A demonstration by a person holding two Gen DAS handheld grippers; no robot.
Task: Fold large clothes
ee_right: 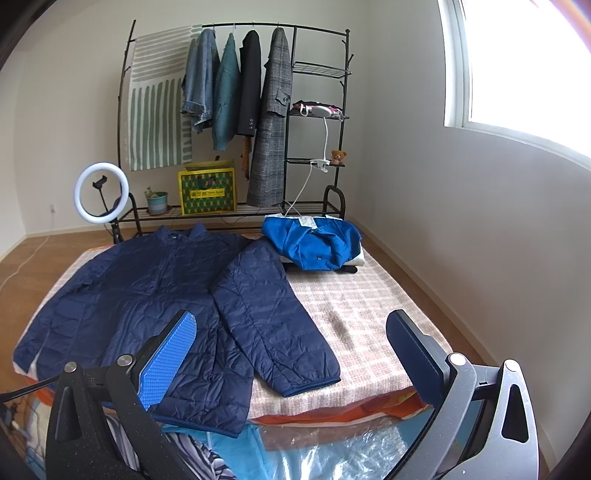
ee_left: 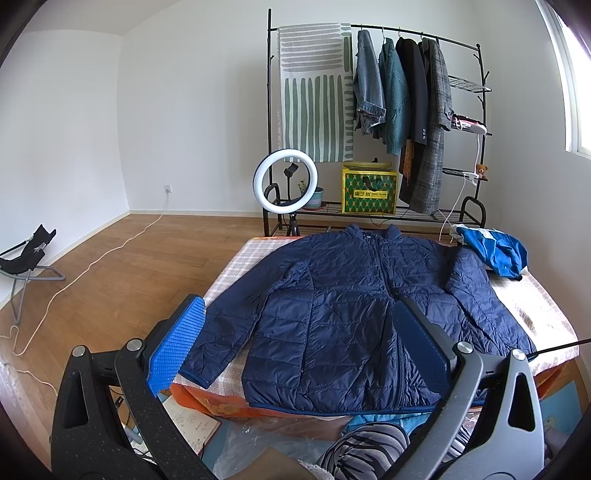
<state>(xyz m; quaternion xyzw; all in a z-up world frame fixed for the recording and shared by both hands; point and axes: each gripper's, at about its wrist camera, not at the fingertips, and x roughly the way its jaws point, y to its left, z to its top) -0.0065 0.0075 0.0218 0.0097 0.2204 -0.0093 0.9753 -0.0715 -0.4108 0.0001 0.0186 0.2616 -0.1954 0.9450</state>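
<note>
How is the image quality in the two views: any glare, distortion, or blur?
Right wrist view: the window is blown out white, and the clothes rack bows from fisheye distortion. Left wrist view: light is even, the navy jacket is sharp with quilting visible, dark vignette fills the corners, and only a window strip glares.

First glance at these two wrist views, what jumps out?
The navy quilted jacket dominates, spread flat with sleeves out across the checked bed cover. A crumpled bright blue garment sits at the bed's far right corner. Behind stand a black clothes rack with hanging coats and a lit ring light to its left; both grippers hover open near the bed's front edge.
</note>
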